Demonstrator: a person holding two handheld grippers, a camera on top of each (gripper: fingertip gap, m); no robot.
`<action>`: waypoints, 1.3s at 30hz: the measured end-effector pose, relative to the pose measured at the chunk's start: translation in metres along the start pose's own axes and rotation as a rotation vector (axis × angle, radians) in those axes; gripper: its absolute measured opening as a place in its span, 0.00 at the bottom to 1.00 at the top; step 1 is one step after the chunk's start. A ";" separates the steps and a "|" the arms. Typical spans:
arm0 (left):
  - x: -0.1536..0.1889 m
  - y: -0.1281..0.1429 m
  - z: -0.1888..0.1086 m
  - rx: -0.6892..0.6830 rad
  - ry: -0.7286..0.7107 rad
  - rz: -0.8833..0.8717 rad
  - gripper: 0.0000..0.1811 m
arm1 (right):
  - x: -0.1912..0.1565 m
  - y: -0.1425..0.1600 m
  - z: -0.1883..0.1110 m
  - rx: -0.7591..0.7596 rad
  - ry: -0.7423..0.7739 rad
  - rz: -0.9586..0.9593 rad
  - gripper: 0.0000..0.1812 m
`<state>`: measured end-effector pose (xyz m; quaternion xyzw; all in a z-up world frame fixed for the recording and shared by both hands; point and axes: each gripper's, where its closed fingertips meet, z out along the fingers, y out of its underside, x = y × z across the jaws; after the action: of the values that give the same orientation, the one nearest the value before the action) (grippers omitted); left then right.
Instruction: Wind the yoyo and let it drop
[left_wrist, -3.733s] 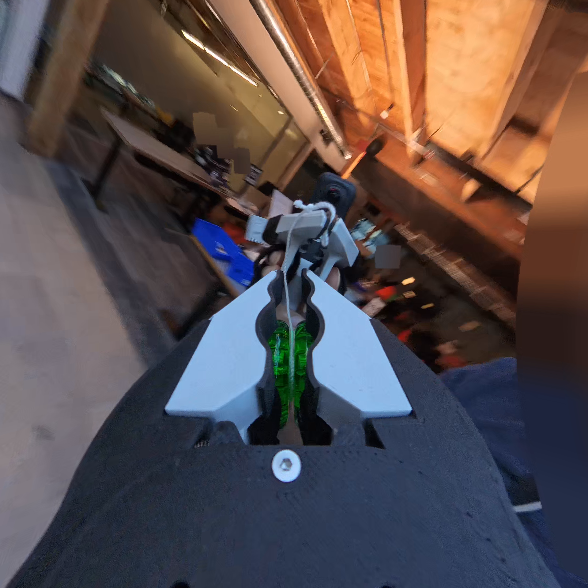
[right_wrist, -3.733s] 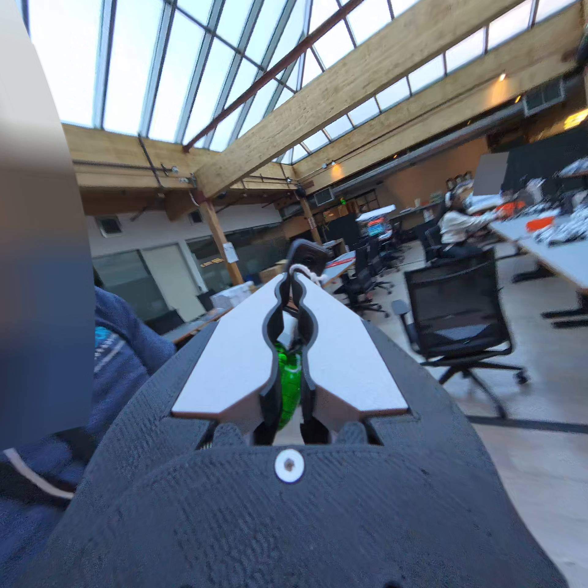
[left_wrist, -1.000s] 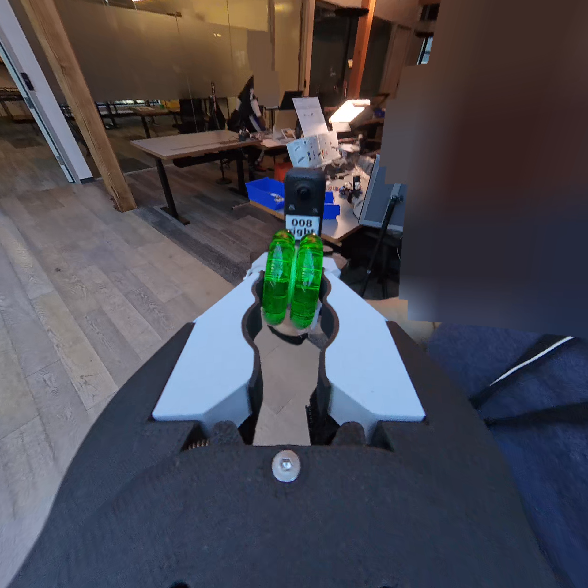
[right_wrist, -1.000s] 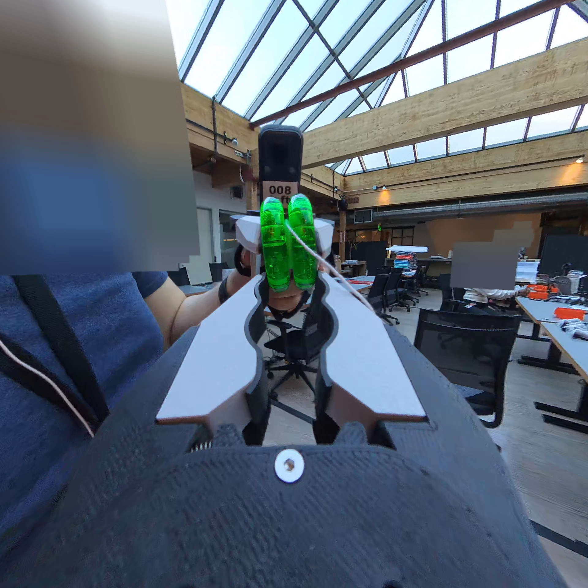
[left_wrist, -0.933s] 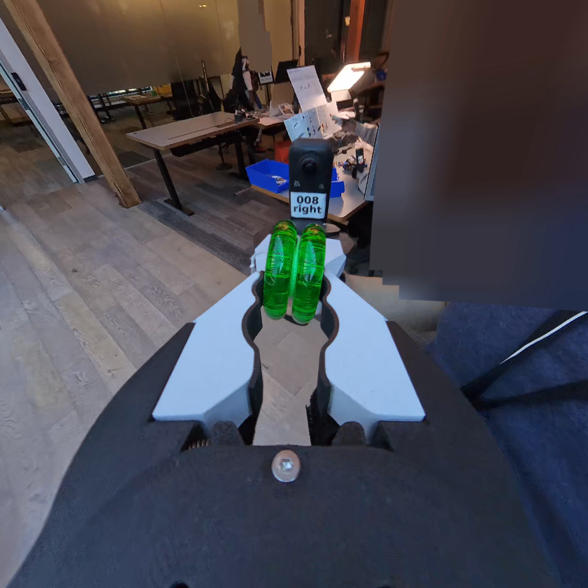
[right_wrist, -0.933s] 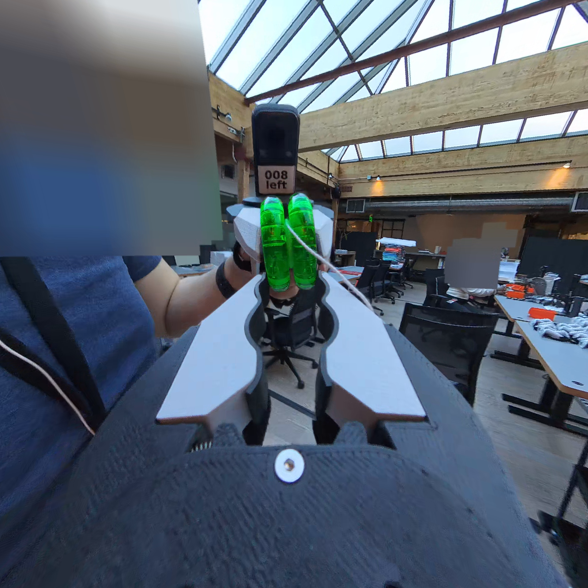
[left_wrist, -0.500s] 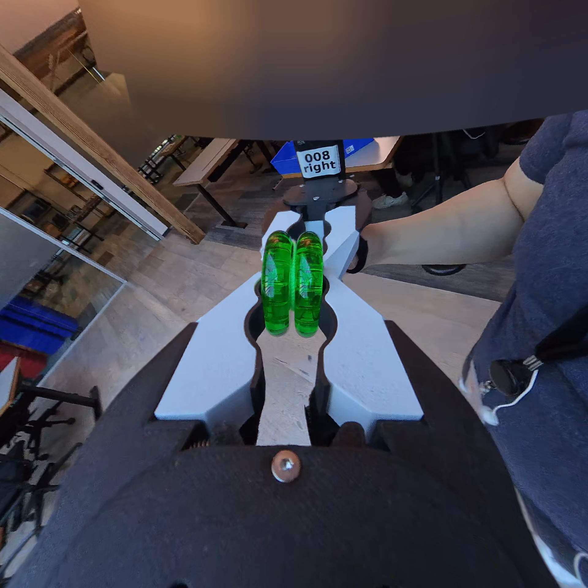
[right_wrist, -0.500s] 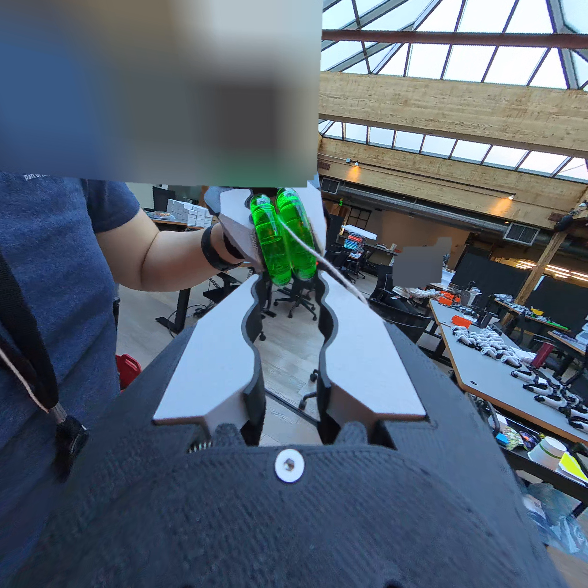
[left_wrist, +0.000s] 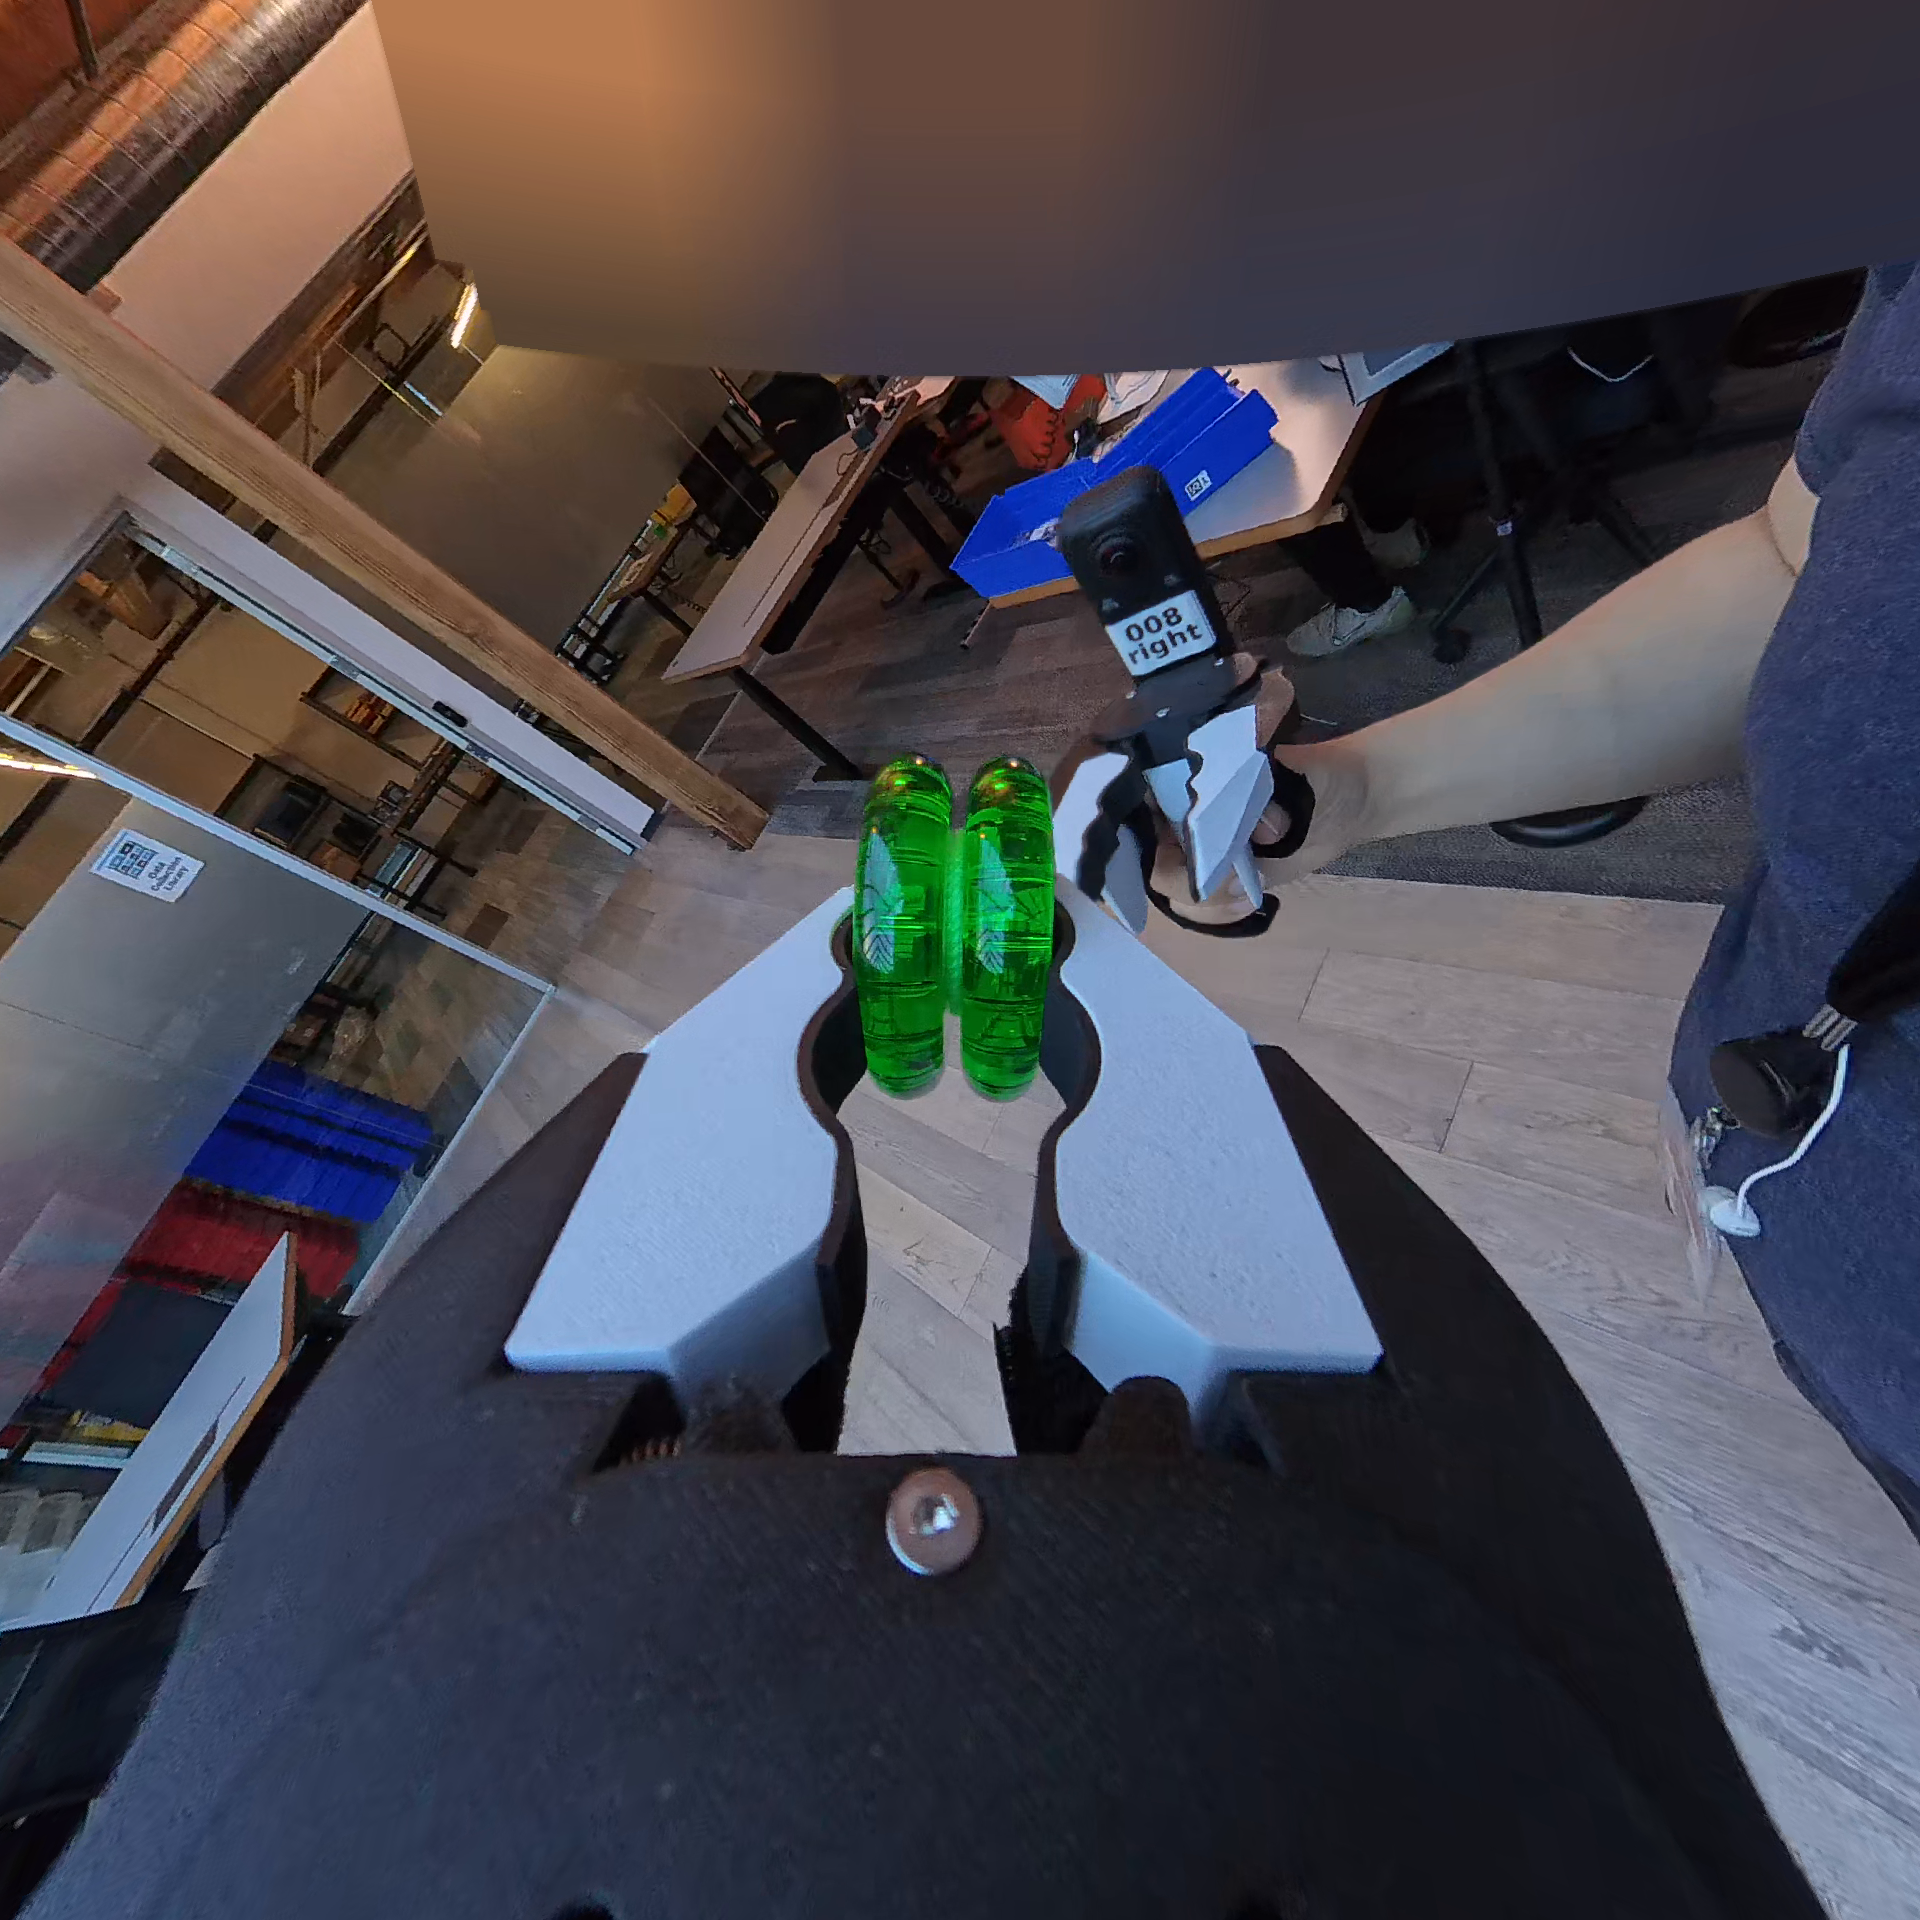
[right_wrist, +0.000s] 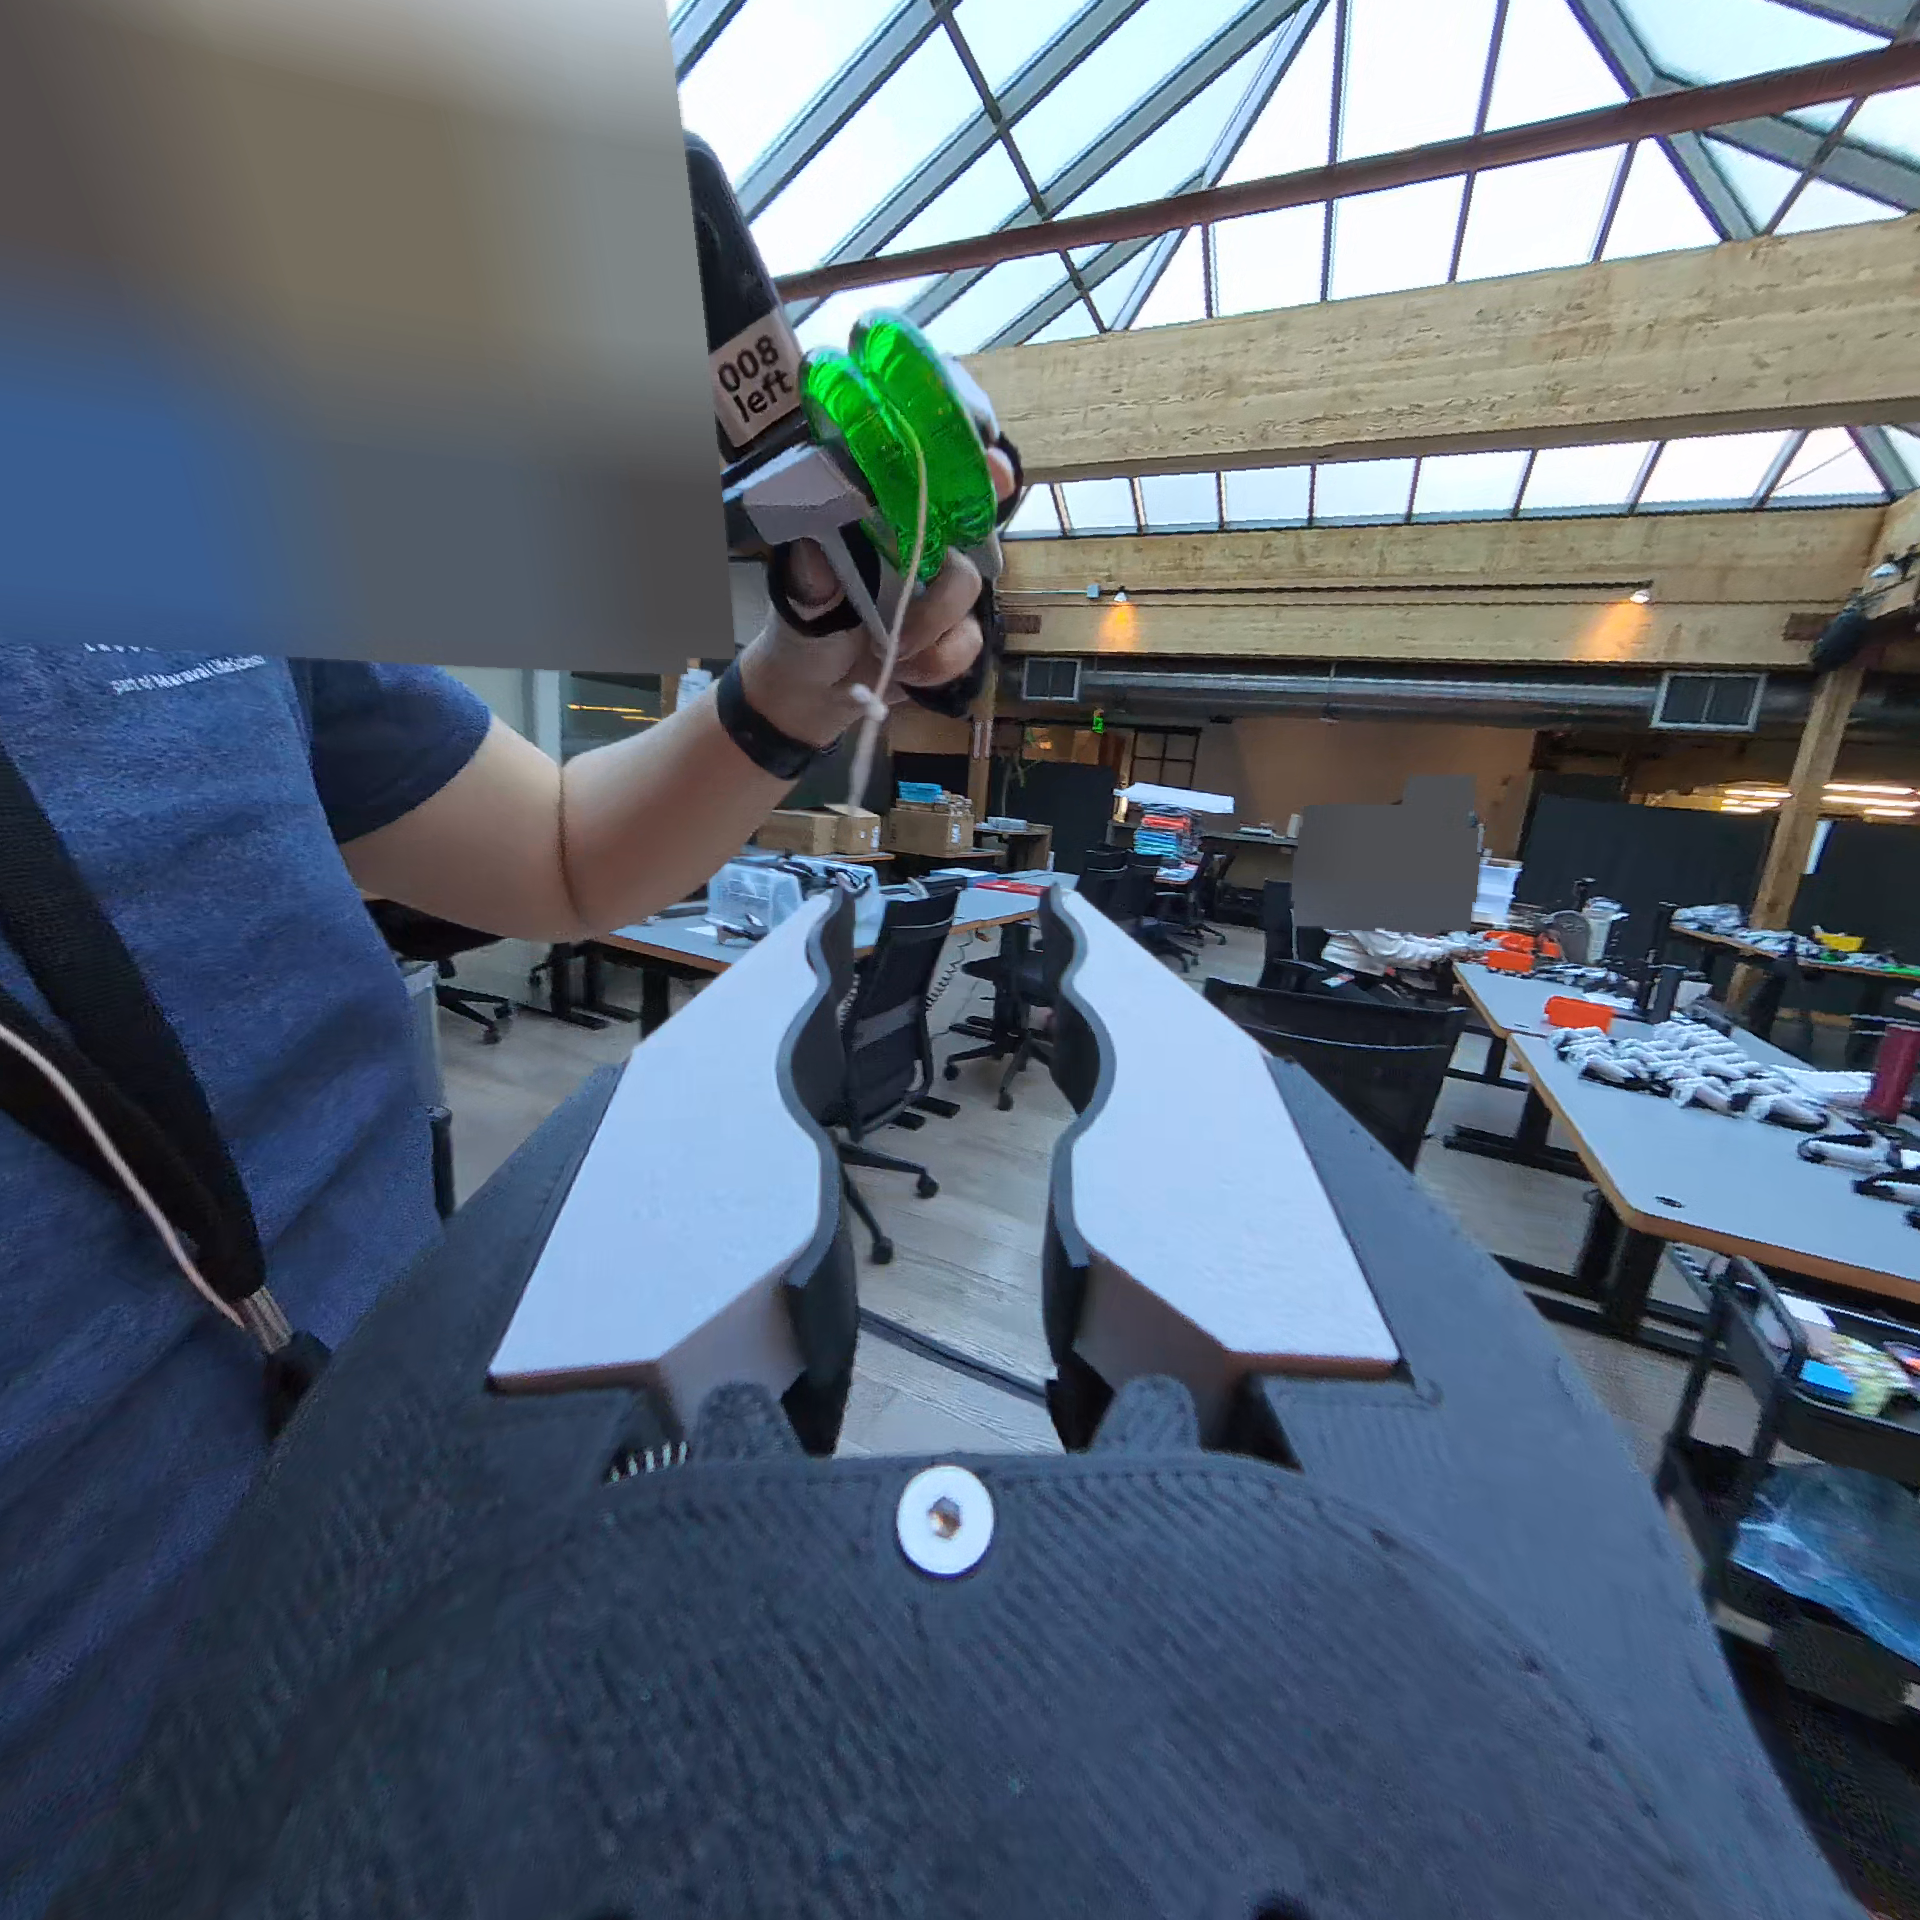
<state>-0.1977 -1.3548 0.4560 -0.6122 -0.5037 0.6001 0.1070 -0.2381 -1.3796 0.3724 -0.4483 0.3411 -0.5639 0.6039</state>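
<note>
The left gripper (left_wrist: 951, 935) has the green yoyo (left_wrist: 953, 935) pinched between its fingertips, the two translucent halves standing upright side by side at the very tip of the white fingers (left_wrist: 727, 1132). Over on the other side, the right gripper (right_wrist: 945, 914) sits with its jaws spread apart and nothing between them, well clear of the toy. From the right wrist view the yoyo (right_wrist: 902, 447) is up high, and a white string (right_wrist: 883, 665) dangles loose from its groove, a knot showing partway down.
</note>
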 end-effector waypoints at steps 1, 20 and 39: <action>-0.003 -0.003 -0.002 0.000 0.001 0.006 0.15 | -0.003 0.000 0.004 0.011 -0.027 0.027 0.18; 0.002 -0.025 0.013 0.036 0.028 0.030 0.15 | -0.025 -0.015 0.036 0.041 -0.235 0.134 0.00; 0.006 -0.022 0.016 0.036 0.036 -0.012 0.15 | -0.033 -0.007 0.031 -0.025 -0.235 0.155 0.00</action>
<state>-0.2232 -1.3477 0.4638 -0.6178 -0.4944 0.5974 0.1304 -0.2169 -1.3417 0.3872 -0.4910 0.3090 -0.4547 0.6758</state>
